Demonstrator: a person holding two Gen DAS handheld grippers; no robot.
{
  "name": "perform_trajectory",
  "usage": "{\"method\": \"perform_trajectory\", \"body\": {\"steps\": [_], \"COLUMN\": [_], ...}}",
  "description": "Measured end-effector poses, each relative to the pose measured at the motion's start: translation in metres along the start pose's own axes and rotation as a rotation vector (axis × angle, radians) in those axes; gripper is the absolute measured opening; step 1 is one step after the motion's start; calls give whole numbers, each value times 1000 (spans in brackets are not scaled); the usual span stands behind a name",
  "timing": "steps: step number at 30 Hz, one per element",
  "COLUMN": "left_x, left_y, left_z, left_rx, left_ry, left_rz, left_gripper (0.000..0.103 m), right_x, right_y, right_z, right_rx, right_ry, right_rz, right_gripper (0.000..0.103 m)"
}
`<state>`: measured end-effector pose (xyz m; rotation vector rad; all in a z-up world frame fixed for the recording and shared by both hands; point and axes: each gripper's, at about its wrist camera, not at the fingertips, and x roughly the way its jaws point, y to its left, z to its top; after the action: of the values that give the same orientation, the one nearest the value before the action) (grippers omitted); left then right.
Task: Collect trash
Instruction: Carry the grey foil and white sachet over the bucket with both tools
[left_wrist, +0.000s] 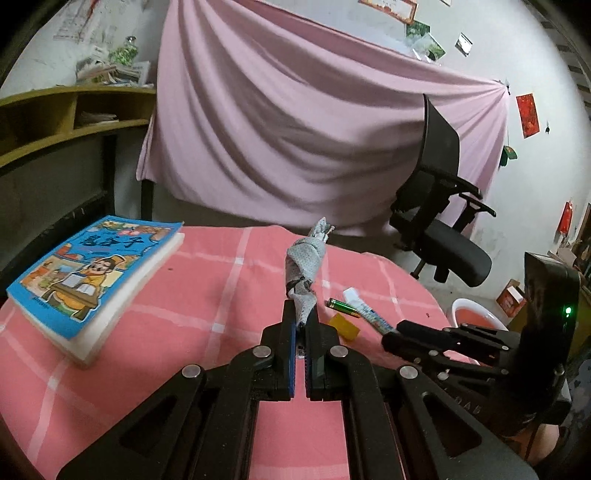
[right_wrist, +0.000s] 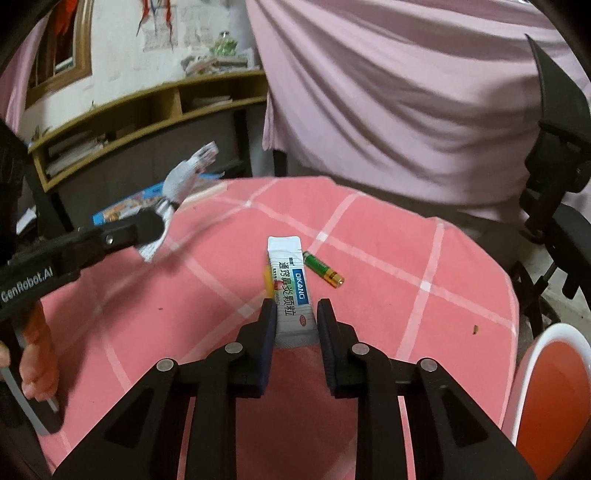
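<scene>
The left gripper (left_wrist: 305, 317) is clamped tight on a twisted wrapper (left_wrist: 305, 264), lifted above the pink tabletop (left_wrist: 207, 280) at frame centre. The right gripper (right_wrist: 296, 317) pinches a medicine sachet (right_wrist: 290, 288) at lower centre, beside a battery (right_wrist: 323, 268).

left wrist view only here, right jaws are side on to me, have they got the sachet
Observer: Yes. In the right wrist view the right gripper has its jaws closed on the near end of the sachet, one pad on each long edge.
Operator: i only see its edge, whats on the face
Observer: It is white with dark printed characters and a blue band that reads DIKANG.
</scene>
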<state>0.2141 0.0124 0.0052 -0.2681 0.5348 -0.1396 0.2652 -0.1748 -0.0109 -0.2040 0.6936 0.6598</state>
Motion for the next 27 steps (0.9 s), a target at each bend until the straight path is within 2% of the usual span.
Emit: {"method": "perform_trajectory", "body": {"steps": [9, 18, 27], "left_x": [-23, -40, -36], "left_y": [-22, -63, -116], "left_z": [-3, 11, 25], "left_rx": [69, 134, 235], "left_ry": [-105, -202, -242], "left_rz": [29, -42, -117], "left_gripper": [2, 2, 2], "right_x": [-47, -88, -132], "right_y": [-7, -18, -48], "right_z": [-7, -13, -27], "right_rx": [54, 70, 139], "right_ry": [-229, -426, -570], "right_rz": [-38, -113, -188], "right_gripper": [20, 20, 21]}}
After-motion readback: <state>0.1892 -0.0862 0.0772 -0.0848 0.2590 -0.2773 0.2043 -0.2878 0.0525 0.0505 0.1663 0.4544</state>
